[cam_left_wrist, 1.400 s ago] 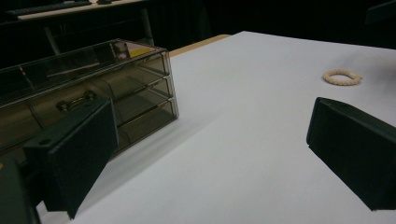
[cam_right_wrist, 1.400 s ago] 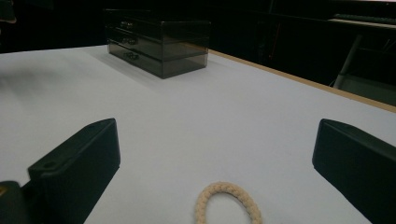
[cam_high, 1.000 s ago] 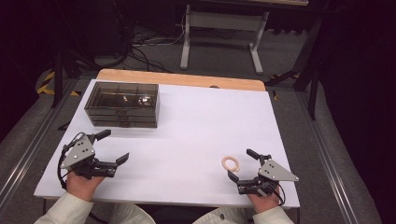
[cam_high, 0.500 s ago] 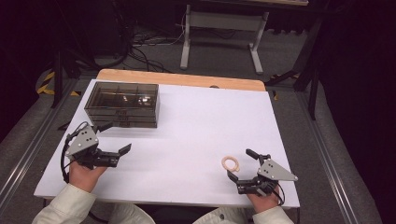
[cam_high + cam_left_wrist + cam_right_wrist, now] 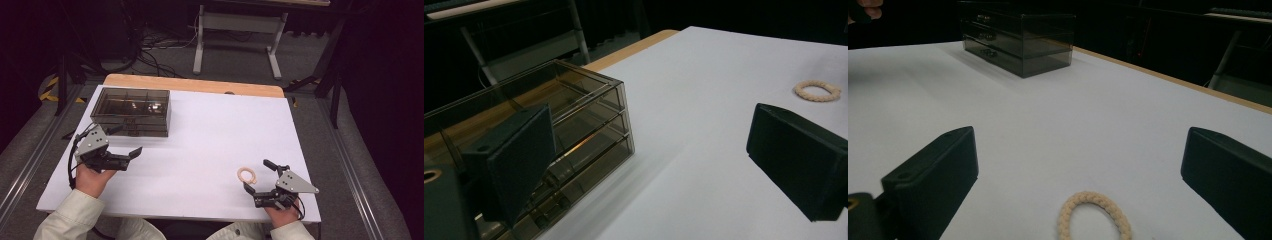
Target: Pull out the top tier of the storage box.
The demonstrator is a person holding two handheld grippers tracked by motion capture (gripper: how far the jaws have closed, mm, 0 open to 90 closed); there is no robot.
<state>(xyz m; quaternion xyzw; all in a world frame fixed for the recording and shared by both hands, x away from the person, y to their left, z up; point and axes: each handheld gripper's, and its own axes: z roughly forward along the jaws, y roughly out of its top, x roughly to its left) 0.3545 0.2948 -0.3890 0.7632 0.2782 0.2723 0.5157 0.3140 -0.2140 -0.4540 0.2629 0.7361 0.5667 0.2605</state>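
Observation:
A smoky see-through drawer box (image 5: pixel 131 111) stands at the table's back left. My left gripper (image 5: pixel 125 142) is open just in front of the box's near side, one jaw close to the drawer fronts. In the left gripper view the box (image 5: pixel 559 120) lies behind the left jaw and nothing is between the jaws of the gripper (image 5: pixel 649 150). A cream braided ring (image 5: pixel 246 175) lies flat near the front right. My right gripper (image 5: pixel 255 175) is open, its jaws on either side of the ring without touching it. The right gripper view shows the ring (image 5: pixel 1094 215) low between the jaws.
The white tabletop (image 5: pixel 215 135) has a wooden strip (image 5: pixel 195 84) along its back edge. Beyond it are a metal stand (image 5: pixel 235 37) and cables on the dark floor. A rail (image 5: pixel 350 165) runs along the table's right side.
My left gripper has moved forward and a little right, closer to the drawer box. The right gripper and the ring have stayed where they were.

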